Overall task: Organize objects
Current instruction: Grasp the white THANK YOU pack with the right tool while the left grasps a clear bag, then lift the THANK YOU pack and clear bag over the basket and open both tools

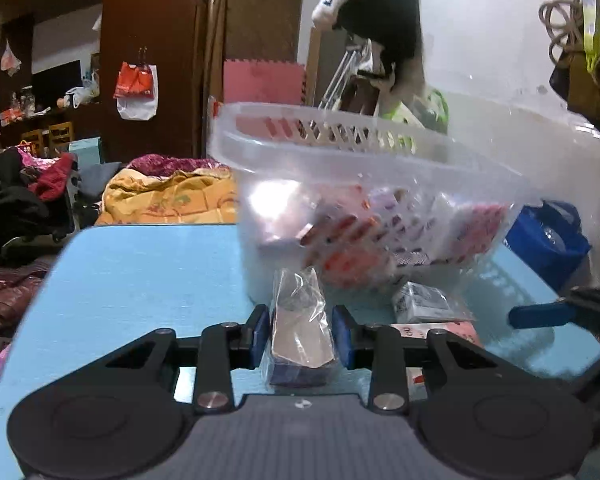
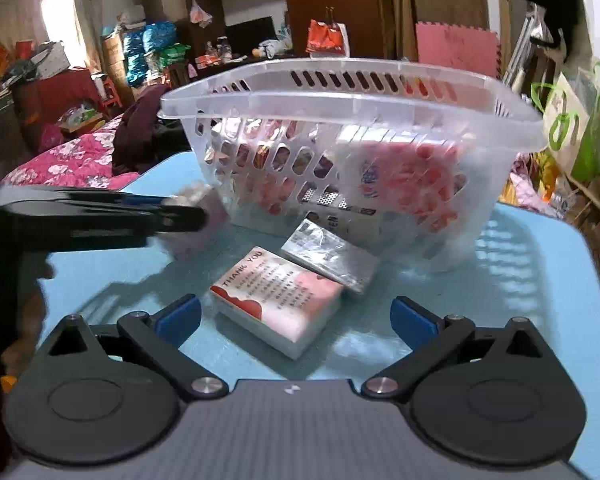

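A light blue table [image 2: 540, 288] carries everything, with a cluttered room behind its far edge. Largest on it is a clear plastic basket [image 2: 352, 92] with slotted walls, standing toward the far edge and already holding several red-and-white packets. In front of the basket, nearer the near edge, lie three small packages. A pink-and-white box printed "THANK YOU" [image 2: 278, 300] lies flat, and just beyond it, touching or nearly touching its far corner, sits a silvery plastic-wrapped pack [image 2: 332, 256]. To their left lies a small box in a clear plastic bag [image 1: 302, 328], its loose wrapper sticking up toward the basket wall. The left gripper [image 1: 302, 334] has its blue-padded fingers [image 1: 260, 334] pinching this bagged box from both sides, low over the table. The right gripper [image 2: 296, 322] hovers with its fingers [image 2: 414, 322] spread wide on either side of the "THANK YOU" box, not touching it.
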Action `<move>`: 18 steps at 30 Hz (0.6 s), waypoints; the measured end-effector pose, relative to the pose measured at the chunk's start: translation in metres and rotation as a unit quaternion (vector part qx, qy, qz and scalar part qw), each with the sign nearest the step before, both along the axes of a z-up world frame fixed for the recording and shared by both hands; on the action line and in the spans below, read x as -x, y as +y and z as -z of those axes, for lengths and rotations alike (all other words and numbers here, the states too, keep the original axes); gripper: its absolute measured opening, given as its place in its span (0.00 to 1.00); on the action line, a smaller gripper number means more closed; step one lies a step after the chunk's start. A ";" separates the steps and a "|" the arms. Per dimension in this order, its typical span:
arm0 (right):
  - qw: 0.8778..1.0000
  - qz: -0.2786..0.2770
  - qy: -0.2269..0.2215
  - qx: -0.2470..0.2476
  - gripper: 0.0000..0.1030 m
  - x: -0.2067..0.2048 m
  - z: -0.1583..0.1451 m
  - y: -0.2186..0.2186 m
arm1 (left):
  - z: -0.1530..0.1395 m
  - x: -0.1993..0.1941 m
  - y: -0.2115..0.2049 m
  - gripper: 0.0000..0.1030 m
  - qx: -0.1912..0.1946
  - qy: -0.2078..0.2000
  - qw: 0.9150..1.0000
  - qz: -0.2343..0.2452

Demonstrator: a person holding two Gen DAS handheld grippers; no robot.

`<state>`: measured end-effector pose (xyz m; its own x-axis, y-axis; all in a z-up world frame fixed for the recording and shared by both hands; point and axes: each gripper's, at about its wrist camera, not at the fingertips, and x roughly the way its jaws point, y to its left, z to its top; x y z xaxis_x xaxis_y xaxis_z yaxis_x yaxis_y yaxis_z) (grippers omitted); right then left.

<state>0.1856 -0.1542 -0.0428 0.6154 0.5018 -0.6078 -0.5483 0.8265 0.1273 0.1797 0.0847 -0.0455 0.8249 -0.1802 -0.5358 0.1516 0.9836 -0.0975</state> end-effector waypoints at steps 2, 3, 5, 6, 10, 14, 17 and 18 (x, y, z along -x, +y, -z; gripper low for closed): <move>1.000 0.013 0.010 -0.001 1.00 -0.005 0.004 0.005 | -0.003 0.004 0.005 0.37 0.002 -0.005 1.000 -0.003; 1.000 0.018 0.014 0.004 1.00 -0.008 0.006 0.008 | -0.004 0.007 0.007 0.38 0.003 -0.010 1.000 -0.004; 0.999 0.027 0.017 0.022 1.00 -0.011 0.010 0.017 | -0.006 0.011 0.011 0.38 0.007 -0.020 1.000 -0.010; 0.999 0.032 0.012 0.032 1.00 -0.011 0.010 0.022 | -0.007 0.013 0.013 0.38 0.012 -0.026 1.000 -0.010; 0.997 0.041 -0.014 0.071 1.00 -0.002 0.012 0.047 | -0.003 0.013 0.019 0.38 0.023 -0.027 0.999 -0.011; 0.994 0.050 -0.028 0.095 0.95 0.004 0.016 0.057 | 0.000 0.012 0.022 0.38 0.029 -0.024 0.999 -0.011; 0.993 0.051 -0.034 0.098 0.87 0.008 0.016 0.050 | 0.001 0.014 0.024 0.38 0.032 -0.026 0.999 -0.012; 0.994 0.048 -0.032 0.093 0.87 0.010 0.015 0.046 | 0.001 0.015 0.023 0.38 0.032 -0.027 0.999 -0.011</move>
